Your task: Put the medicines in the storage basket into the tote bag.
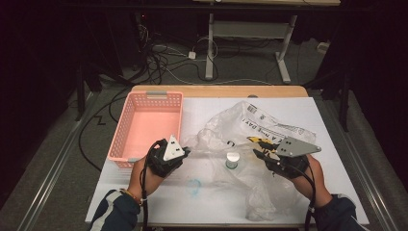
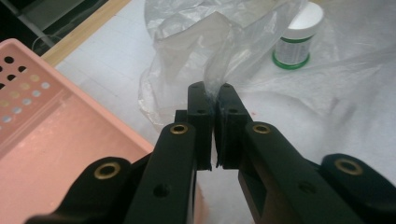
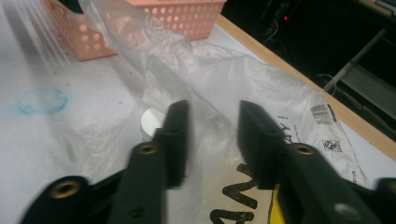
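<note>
A clear plastic bag (image 1: 250, 139) with black and yellow print lies crumpled across the white table. Inside it stands a small white jar (image 1: 232, 160) with a green band, seen too in the left gripper view (image 2: 295, 39) and half hidden behind a jaw in the right gripper view (image 3: 152, 122). My left gripper (image 1: 185, 150) is shut on the bag's left edge (image 2: 224, 56), pinching the film between its jaws (image 2: 214, 93). My right gripper (image 1: 260, 155) hovers open over the bag's printed side (image 3: 212, 126), with film between the spread jaws.
An empty pink perforated basket (image 1: 126, 126) stands at the table's left, right beside my left gripper. A faint blue ring mark (image 1: 194, 186) is on the table near the front. Cables and a desk frame lie on the floor beyond the far edge.
</note>
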The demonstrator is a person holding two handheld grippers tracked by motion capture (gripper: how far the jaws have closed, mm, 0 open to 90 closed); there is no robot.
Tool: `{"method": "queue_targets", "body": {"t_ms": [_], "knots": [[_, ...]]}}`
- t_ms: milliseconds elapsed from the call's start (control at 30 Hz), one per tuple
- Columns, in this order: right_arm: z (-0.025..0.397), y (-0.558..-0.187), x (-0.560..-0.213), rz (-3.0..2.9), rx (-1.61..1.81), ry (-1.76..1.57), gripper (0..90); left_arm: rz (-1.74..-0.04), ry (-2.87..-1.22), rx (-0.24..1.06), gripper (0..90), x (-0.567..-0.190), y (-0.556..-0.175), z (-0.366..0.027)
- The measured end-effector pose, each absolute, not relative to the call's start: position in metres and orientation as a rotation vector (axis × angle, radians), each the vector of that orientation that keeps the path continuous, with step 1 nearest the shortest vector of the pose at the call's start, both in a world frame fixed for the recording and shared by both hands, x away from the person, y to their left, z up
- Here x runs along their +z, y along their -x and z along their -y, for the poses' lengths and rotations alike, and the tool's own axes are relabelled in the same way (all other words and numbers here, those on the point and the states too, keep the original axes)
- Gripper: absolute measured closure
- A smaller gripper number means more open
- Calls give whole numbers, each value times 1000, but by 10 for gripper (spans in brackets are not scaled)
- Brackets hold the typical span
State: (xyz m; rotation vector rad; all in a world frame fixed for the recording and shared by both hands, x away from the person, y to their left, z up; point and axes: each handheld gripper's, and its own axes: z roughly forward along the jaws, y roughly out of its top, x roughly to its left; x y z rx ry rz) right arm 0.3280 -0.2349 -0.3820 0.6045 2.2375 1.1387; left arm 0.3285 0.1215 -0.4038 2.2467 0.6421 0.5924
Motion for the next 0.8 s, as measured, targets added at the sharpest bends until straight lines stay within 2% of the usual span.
{"method": "queue_targets", "body": {"t_ms": [67,200,433,533,667,800], "knots": [[237,-322,-380,-2204,1167,-606,512,-628,-2249,585,841,-405,-325,-119],[245,-302,-373,-2141,1245,-623,429,-606,-2251,591,841,-406,-321,-116],[257,-257,-369,-2158,1342,-521,414,-601,-2263,572,840,-412,-316,-116],[257,-241,-384,-2266,1330,-489,424,-614,-2281,565,840,-417,-314,-117],[261,-225,-409,-2373,1226,-462,348,-619,-2279,563,840,-419,-312,-118],[269,-223,-429,-2433,1144,-437,314,-619,-2286,563,839,-421,-313,-116]]}}
